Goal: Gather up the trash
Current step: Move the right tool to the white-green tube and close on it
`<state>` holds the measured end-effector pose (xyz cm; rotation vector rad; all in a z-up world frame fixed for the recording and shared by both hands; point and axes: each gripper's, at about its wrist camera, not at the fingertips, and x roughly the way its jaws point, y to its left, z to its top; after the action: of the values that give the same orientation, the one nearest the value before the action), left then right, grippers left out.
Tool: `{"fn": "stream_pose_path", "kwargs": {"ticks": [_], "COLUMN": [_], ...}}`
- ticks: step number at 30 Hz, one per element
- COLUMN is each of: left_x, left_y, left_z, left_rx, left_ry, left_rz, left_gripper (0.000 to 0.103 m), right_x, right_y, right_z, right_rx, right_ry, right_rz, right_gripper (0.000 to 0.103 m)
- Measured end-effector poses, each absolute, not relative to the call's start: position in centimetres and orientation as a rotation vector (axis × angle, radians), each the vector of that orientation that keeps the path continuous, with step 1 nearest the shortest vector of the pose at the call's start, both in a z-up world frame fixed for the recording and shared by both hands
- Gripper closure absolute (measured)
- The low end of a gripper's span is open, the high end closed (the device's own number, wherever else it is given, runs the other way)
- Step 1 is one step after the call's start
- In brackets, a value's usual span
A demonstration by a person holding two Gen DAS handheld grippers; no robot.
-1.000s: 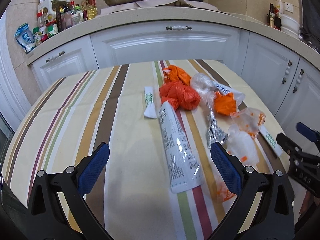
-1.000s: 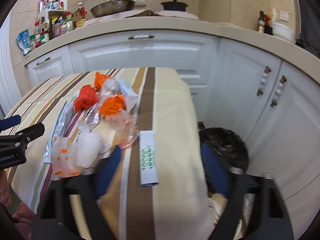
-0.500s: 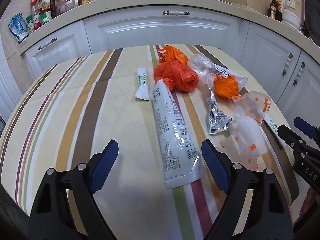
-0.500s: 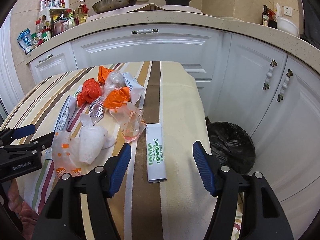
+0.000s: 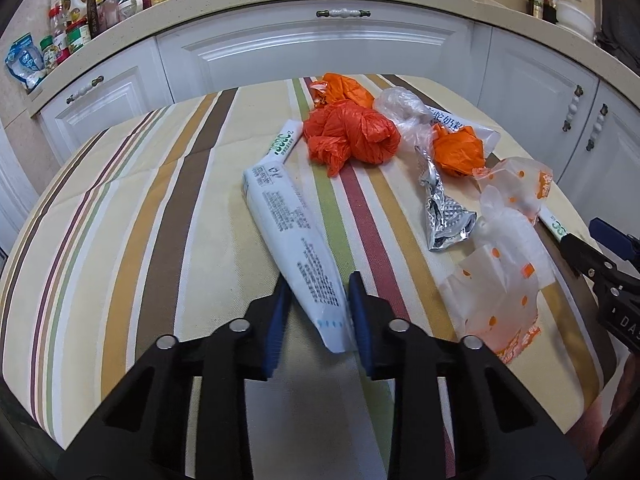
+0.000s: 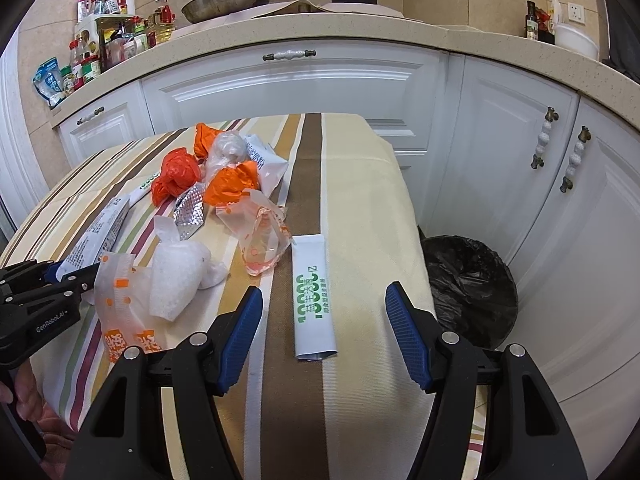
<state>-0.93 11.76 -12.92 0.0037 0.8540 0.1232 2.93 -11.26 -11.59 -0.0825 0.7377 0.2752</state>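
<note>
Left gripper (image 5: 316,300) jaws, just closing, clamped the near end of the long white printed pouch (image 5: 292,236) on the striped tablecloth (image 5: 140,208). Right gripper (image 6: 324,312) stood apart around a white sachet with green lettering (image 6: 314,296). Beyond the pouch: crumpled foil wrapper (image 5: 444,216), knotted orange plastic bag (image 5: 352,136). Black-lined bin (image 6: 472,288) right of the table. Left gripper body read "GenRobot.AI".

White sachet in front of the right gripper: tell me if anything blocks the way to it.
Nothing visible does. The white sachet lies alone on the brown stripe; the right gripper, jaws open, is lined up with its near end. The clear orange-tinted bag sits just left, clear of the path.
</note>
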Motion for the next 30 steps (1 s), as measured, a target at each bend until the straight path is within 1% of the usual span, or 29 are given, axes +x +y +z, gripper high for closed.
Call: {"fn": "stream_pose_path", "kwargs": {"ticks": [1, 3, 4, 5, 6, 7, 9, 10, 11, 14, 17, 19, 20, 21, 22, 23, 28, 30], "left_x": [-0.9, -1.0, -1.0, -1.0, -1.1, -1.3, -1.6, -1.6, -1.5, -1.3, -1.4, -1.6, -1.6, -1.7, -1.8, -1.8, -1.9, -2.1], "left_y": [11.8, 11.8, 11.9, 11.9, 12.0, 12.2, 12.4, 12.5, 12.5, 13.1, 13.5, 13.5, 13.4, 13.2, 13.1, 12.9, 12.7, 12.7], "left_z": [-12.9, -13.0, -13.0, -13.0, -13.0, -12.9, -12.6, -12.5, -12.6, -12.8, -12.8, -12.6, -12.4, -12.2, -12.1, -12.0, -11.9, -11.6], "left_rx": [0.006, 0.003, 0.0, 0.003, 0.003, -0.006, -0.029, -0.03, -0.034, -0.079, -0.107, -0.109, -0.105, -0.099, -0.096, -0.099, -0.083, -0.074], "left_ry": [0.854, 0.854, 0.853, 0.851, 0.845, 0.833, 0.813, 0.811, 0.813, 0.818, 0.816, 0.801, 0.795, 0.786, 0.781, 0.776, 0.774, 0.767], "left_rz": [0.12, 0.115, 0.118, 0.134, 0.153, 0.158, 0.154, 0.157, 0.162, 0.174, 0.184, 0.182, 0.182, 0.179, 0.169, 0.152, 0.152, 0.158], "left_gripper": [0.081, 0.081, 0.079, 0.072, 0.047, 0.036, 0.035, 0.031, 0.03, 0.03, 0.033, 0.051, 0.053, 0.062, 0.073, 0.078, 0.081, 0.081], "right_x": [2.9, 2.9, 2.9, 2.8, 2.8, 2.8, 2.8, 2.8, 2.9, 3.0, 3.1, 3.1, 3.2, 3.3, 3.3, 3.3, 3.1, 3.0], "right_y": [-11.2, -11.2, -11.2, -11.1, -11.1, -11.0, -11.0, -10.9, -10.9, -10.8, -10.9, -11.0, -11.1, -11.1, -11.1, -11.1, -11.4, -11.6], "right_z": [-11.7, -11.7, -11.8, -11.7, -11.7, -11.7, -11.7, -11.7, -11.8, -12.0, -12.0, -12.1, -12.1, -12.2, -12.2, -12.3, -12.4, -12.3], "right_rx": [-0.084, -0.083, -0.083, -0.084, -0.085, -0.086, -0.089, -0.089, -0.089, -0.091, -0.088, -0.086, -0.084, -0.081, -0.08, -0.079, -0.071, -0.067], "right_ry": [0.737, 0.739, 0.741, 0.74, 0.739, 0.738, 0.738, 0.739, 0.741, 0.746, 0.751, 0.75, 0.751, 0.754, 0.754, 0.755, 0.748, 0.74], "right_rz": [0.276, 0.277, 0.278, 0.279, 0.279, 0.28, 0.28, 0.28, 0.281, 0.279, 0.278, 0.275, 0.274, 0.276, 0.276, 0.277, 0.277, 0.275], "right_gripper": [0.04, 0.04, 0.04, 0.04, 0.04, 0.04, 0.04, 0.04, 0.04, 0.04, 0.04, 0.04, 0.04, 0.04, 0.04, 0.04, 0.041, 0.044]}}
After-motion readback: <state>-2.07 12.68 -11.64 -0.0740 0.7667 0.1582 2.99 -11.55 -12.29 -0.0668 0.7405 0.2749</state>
